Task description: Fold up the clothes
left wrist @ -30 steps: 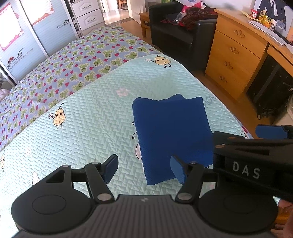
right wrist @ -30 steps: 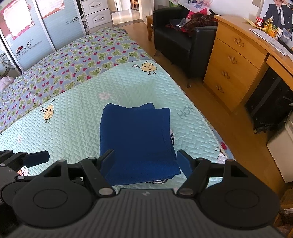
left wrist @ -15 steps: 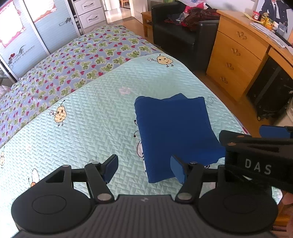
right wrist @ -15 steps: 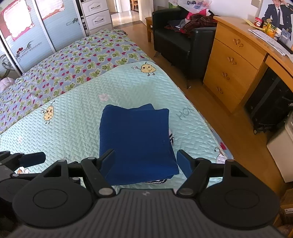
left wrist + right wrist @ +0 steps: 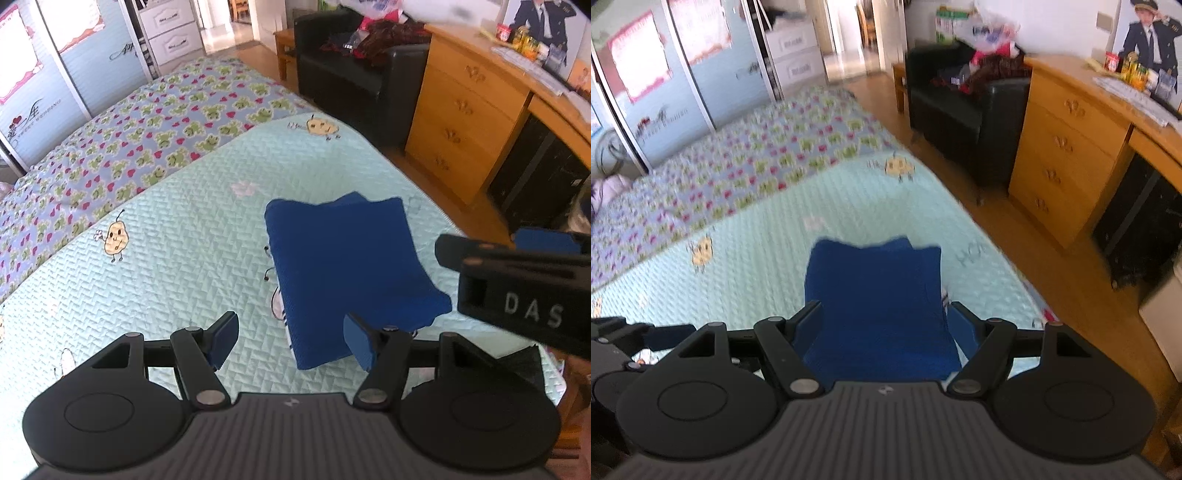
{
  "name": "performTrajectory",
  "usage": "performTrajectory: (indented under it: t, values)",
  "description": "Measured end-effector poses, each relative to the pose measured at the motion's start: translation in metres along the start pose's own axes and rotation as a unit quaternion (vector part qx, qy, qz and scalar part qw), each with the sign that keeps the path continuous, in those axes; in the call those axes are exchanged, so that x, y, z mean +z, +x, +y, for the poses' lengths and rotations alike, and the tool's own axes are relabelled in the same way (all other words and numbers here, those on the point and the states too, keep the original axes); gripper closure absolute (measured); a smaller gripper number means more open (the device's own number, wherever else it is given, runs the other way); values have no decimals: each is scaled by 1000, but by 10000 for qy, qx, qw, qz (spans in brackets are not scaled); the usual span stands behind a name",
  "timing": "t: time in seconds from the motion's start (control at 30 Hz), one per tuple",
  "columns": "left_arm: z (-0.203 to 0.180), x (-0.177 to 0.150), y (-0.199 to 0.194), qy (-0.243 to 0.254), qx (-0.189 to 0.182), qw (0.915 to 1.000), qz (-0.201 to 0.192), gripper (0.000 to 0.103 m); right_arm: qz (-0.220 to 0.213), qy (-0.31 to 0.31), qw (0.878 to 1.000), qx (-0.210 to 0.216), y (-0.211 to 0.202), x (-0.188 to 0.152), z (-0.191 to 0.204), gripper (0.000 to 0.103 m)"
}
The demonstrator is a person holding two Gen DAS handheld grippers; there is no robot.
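A folded blue garment (image 5: 343,266) lies flat on the pale green quilted cover (image 5: 177,258) of the bed, near the bed's right edge, folded into a compact rectangle with one small raised corner along its far edge. In the left wrist view, the left gripper (image 5: 291,341) hangs above the cover with its blue-padded fingers (image 5: 223,338) spread wide and nothing between them; the garment's near left corner sits just ahead of the gap, and most of the cloth lies forward and to the right of this gripper. The right gripper (image 5: 517,280) juts into that same view from the right, its black body marked "DAS", beside the garment's right edge; whether it touches the cloth cannot be told from here. In the right wrist view, which is somewhat blurred, the right gripper (image 5: 882,325) is also spread apart and empty, and the blue garment (image 5: 875,295) lies directly ahead, its near edge showing between the two fingers and running under the gripper body. The left gripper (image 5: 635,332) shows at the lower left edge of that view, well to the side of the garment. Beyond the green cover lies a frog-and-heart patterned quilt (image 5: 122,147), and to the right of the bed stand a black armchair (image 5: 354,81) and a wooden dresser (image 5: 465,122).
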State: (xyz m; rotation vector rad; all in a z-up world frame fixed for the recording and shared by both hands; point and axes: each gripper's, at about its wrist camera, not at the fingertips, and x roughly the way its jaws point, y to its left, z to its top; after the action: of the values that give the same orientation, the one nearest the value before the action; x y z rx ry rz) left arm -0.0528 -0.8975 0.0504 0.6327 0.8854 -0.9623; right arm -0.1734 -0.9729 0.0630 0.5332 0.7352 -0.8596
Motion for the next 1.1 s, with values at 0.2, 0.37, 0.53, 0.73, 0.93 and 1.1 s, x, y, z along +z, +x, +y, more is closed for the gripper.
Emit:
performTrajectory:
  t: [0.2, 0.37, 0.53, 0.73, 0.93, 1.1]
  values:
    - [13, -5, -20, -120, -65, 9992, -366, 36, -427, -180, 9989, 9, -14, 2, 8, 21]
    - [31, -16, -40, -255, -97, 9972, -693, 32, -989, -424, 9942, -52, -36, 1, 24, 14]
    - [56, -32, -67, -492, 95, 9940, -977, 22, -1635, -662, 9840, 247, -66, -5, 46, 9]
    - [110, -65, -116, -1193, 242, 9785, -1665, 0, -2453, -1119, 9591, 862, -108, -21, 92, 0]
    - [173, -115, -155, -1937, 512, 9576, -2070, 0, -2761, -1240, 9391, 1625, -141, -42, 143, 0]
    - [228, -169, -184, -2696, 682, 9339, -2246, 0, -2789, -1513, 9213, 2246, -166, -68, 193, 0]
